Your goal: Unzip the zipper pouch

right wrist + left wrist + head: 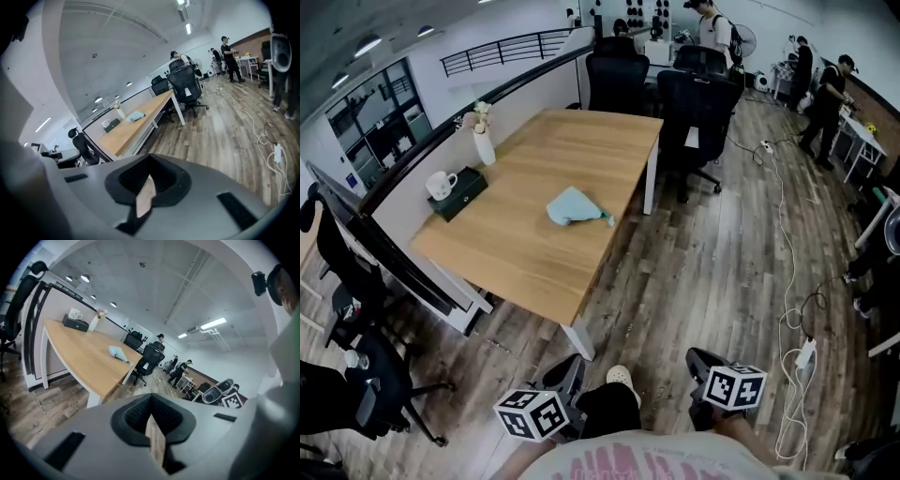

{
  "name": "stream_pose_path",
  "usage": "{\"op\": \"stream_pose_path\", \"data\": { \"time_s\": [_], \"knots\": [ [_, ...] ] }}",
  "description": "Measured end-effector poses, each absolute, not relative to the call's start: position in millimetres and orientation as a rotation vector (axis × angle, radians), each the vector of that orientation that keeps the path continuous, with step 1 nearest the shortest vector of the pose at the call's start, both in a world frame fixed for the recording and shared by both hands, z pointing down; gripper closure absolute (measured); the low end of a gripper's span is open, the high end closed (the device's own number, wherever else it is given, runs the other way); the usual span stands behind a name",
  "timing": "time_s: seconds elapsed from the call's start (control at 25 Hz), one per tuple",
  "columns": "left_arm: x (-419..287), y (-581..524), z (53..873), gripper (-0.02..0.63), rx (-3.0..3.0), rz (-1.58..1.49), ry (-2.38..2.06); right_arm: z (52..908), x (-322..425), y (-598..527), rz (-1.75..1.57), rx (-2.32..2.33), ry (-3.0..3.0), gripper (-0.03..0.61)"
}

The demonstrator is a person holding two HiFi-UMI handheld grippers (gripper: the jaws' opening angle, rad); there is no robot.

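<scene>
The pale blue zipper pouch (575, 208) lies loose mid-frame on the desk (516, 248), well apart from both claws at the bottom edge. The left claw (151, 409) and the right claw (148, 174) are closed on nothing. The likely trouble is that pulling without pinning the limp fabric would drag the pouch along.

Bright, even light falls on the table (525, 234) from ceiling strips (213, 324) and downlights (84, 278) above and behind it. Under the table only a soft, faint shadow lies on the floor (694, 272). All views are fisheye: straight edges bow outward away from the table, and both gripper views darken to black in the corners. People (825, 103) far beyond the table look small and soft.
</scene>
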State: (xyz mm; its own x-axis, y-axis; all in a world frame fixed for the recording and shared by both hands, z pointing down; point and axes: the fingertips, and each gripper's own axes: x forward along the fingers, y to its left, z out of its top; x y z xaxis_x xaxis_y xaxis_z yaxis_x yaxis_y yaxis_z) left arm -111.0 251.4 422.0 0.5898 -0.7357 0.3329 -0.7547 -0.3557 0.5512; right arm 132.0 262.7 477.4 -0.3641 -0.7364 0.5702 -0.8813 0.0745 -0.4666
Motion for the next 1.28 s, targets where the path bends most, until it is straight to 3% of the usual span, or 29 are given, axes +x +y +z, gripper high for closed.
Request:
{"op": "stream_pose_path", "data": {
  "time_s": [0.68,1.28],
  "knots": [
    [-100.0,-10.1,402.5,0.612,2.157,-0.026,-1.21,442.6,145.0,-8.1,1.083,1.598,-2.223,0.58],
    [-93.6,-95.4,437.1,0.612,2.11,0.098,-1.301,507.0,116.2,-132.2,1.171,1.226,-2.207,0.58]
  ]
}}
